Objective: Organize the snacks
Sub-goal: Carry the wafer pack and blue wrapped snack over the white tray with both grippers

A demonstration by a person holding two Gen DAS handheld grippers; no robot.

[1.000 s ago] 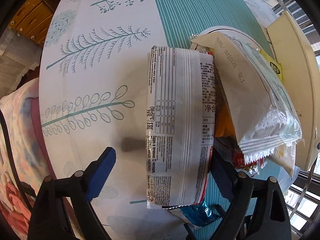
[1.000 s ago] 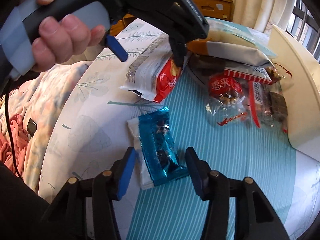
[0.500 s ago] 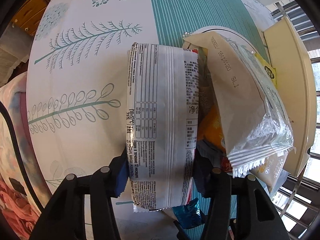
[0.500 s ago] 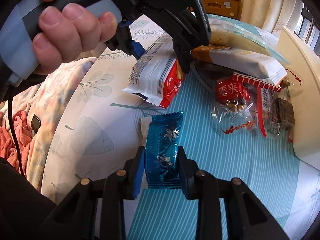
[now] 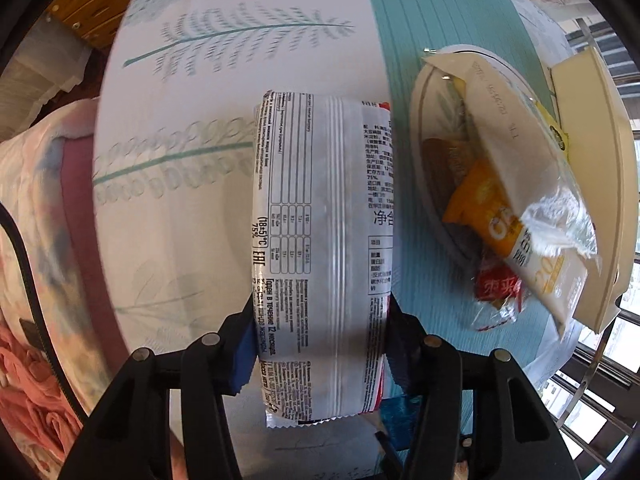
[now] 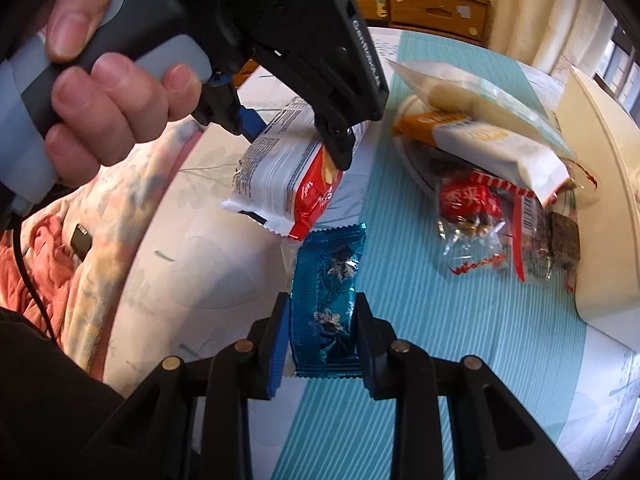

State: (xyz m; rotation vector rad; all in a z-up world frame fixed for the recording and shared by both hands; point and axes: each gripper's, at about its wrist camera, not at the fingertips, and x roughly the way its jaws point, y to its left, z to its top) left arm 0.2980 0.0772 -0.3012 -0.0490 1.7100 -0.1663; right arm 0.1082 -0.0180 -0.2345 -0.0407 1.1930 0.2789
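A round table [image 5: 240, 80] under a white leaf-print cloth with a teal striped band fills both views; a cream tray [image 6: 600, 208] stands at its far right edge. Beside the tray, a plate [image 5: 420, 120] on the teal band is heaped with snacks: a long white pack [image 6: 500, 148], an orange pack [image 5: 484, 208] and a red candy bag [image 6: 472, 216] spilling off its near side. The left gripper [image 5: 320, 328], held in a hand [image 6: 100, 92], points steeply down at the table with its jaws part-way closed, pads pressing both long sides of the white wafer pack [image 5: 324, 240], which hangs above the cloth just left of the plate. The right gripper [image 6: 322, 328] has its jaws narrowed onto the blue foil pack [image 6: 328, 292], pads touching its sides; the pack lies on the edge of the teal band, just under the wafer pack's end. Both sets of jaws have just been closing on their packs.
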